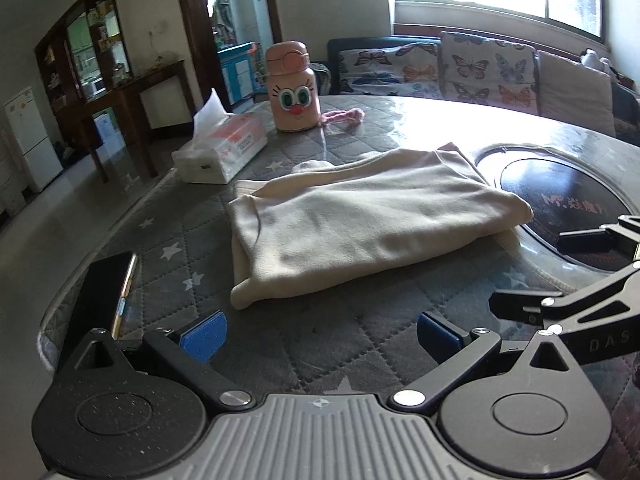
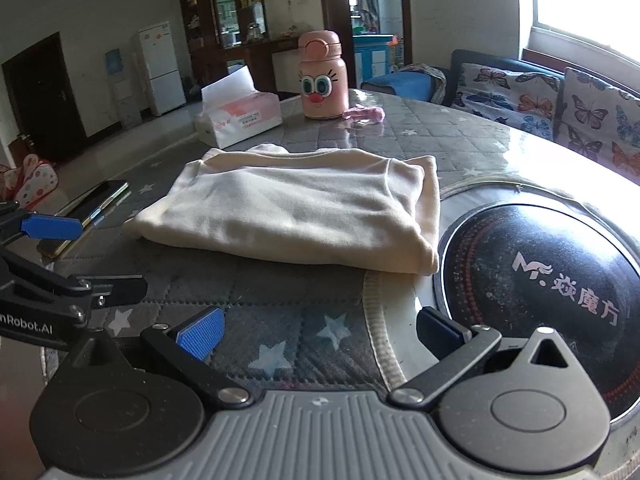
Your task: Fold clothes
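Observation:
A cream garment (image 1: 360, 220) (image 2: 288, 208) lies folded into a thick rectangle on the grey star-quilted table cover (image 1: 304, 320) (image 2: 280, 312). My left gripper (image 1: 320, 334) hovers just in front of the garment's near edge, open, with nothing between its blue pads (image 1: 204, 336). My right gripper (image 2: 319, 336) is also open and empty, short of the garment's near right corner. Each gripper shows in the other's view: the right gripper (image 1: 528, 270) at the right edge, the left gripper (image 2: 92, 258) at the left edge. Neither touches the cloth.
A black round cooktop (image 1: 568, 200) (image 2: 540, 280) is set into the table right of the garment. A phone (image 1: 108, 288) (image 2: 88, 208) lies at the left edge. Behind stand a tissue box (image 1: 224, 148) (image 2: 240, 116), a pink bottle (image 1: 294, 88) (image 2: 322, 76) and a pink cord (image 1: 344, 116).

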